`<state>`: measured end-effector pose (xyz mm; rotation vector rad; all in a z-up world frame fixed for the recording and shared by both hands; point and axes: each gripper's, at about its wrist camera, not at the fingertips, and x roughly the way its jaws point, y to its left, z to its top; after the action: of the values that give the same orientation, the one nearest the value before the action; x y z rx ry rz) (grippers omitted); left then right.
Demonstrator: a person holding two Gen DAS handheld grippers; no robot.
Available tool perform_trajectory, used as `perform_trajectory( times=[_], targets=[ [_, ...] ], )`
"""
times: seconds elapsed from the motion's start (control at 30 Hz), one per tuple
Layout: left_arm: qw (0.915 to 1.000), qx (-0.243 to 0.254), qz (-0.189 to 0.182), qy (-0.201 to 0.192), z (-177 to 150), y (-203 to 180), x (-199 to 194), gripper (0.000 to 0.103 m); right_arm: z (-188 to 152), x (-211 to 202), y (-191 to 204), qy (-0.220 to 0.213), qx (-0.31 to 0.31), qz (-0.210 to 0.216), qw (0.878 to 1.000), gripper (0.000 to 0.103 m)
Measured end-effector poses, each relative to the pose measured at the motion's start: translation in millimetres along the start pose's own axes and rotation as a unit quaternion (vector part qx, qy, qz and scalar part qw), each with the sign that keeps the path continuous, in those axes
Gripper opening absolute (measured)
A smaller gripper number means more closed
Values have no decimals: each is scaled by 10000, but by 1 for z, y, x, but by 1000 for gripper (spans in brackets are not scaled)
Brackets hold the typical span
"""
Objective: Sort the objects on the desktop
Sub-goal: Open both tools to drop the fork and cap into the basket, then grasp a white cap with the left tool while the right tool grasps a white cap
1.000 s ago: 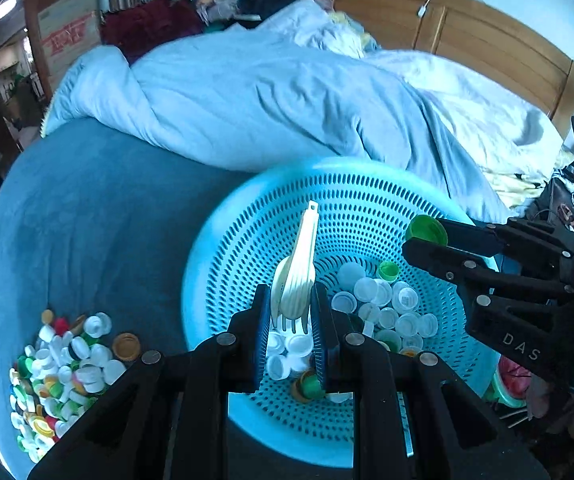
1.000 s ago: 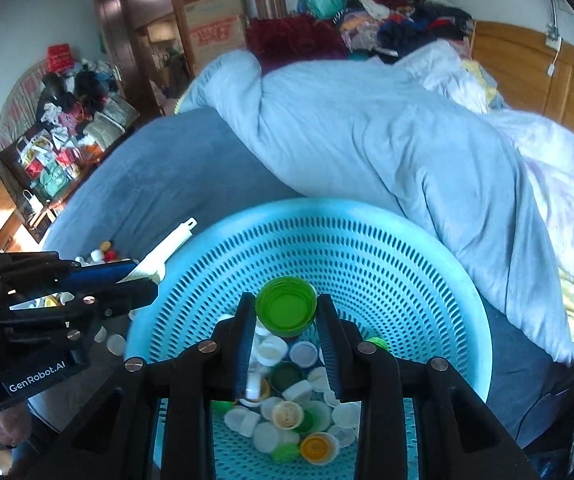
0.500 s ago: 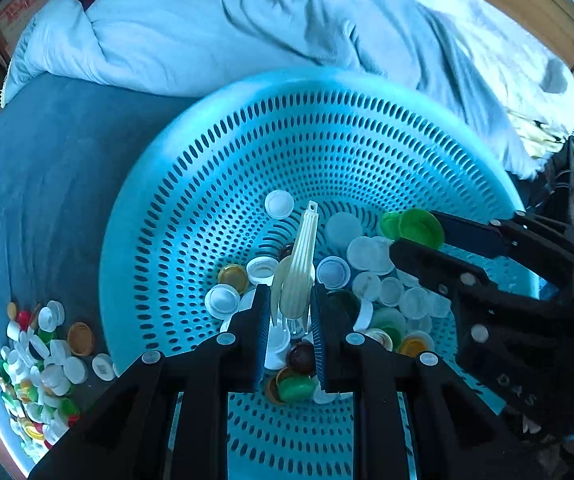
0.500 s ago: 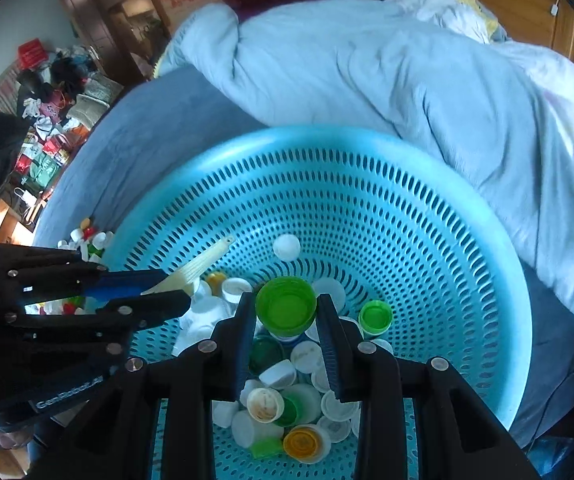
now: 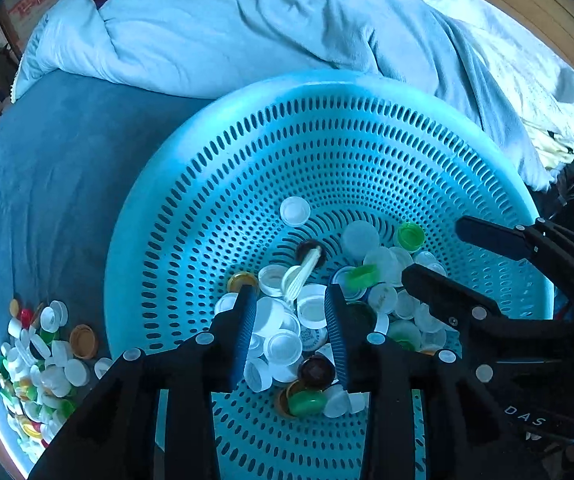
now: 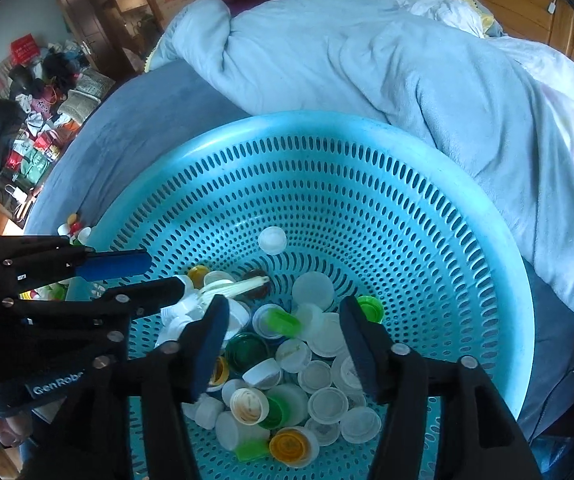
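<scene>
While the white plastic fork [image 5: 302,274] lies loose on the heap of bottle caps [image 5: 287,336] at the bottom of the turquoise perforated basket [image 5: 215,184], the left gripper [image 5: 290,300] hangs just above it with its fingers parted; they have just been opening, and nothing is pressed between them. In the left wrist view the fork's handle points toward one o'clock, its end resting against a dark brown cap [image 5: 307,249]. A bright green cap [image 6: 283,322] lies tilted among the white ones, below and between the spread fingers of the right gripper [image 6: 283,320], which have likewise just been opening and grip nothing. A smaller green cap [image 6: 371,307] sits just beside the right finger, at about three o'clock from the tilted one. One lone white cap [image 6: 272,240] rests apart at twelve o'clock of the heap. The basket stands on a blue bed cover [image 5: 47,184]; at its eight o'clock in the left wrist view, a second pile of mixed caps [image 5: 43,356] lies on the cover. A pale blue duvet [image 6: 367,60] is bunched beyond the basket's far rim.
</scene>
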<state>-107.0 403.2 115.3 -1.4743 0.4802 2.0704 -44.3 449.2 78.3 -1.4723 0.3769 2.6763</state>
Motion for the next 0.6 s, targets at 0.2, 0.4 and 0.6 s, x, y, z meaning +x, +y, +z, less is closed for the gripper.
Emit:
perform_trajectory(
  times=[0.2,0.4,0.6],
  targets=[
    [9946,-265,-29,-999,-41,52,-51,30,-9,-49,30,-942,-275,197,9950,70],
    [9779,-1304,367,-1592,-158,169,-86,30,-61,-84,104,-1631,-883,890,9786,70],
    [9701,-1858,541,-1468,-262,207,-75,30,-105,-29,202,-1137,-1629,1690,9654,70]
  ],
)
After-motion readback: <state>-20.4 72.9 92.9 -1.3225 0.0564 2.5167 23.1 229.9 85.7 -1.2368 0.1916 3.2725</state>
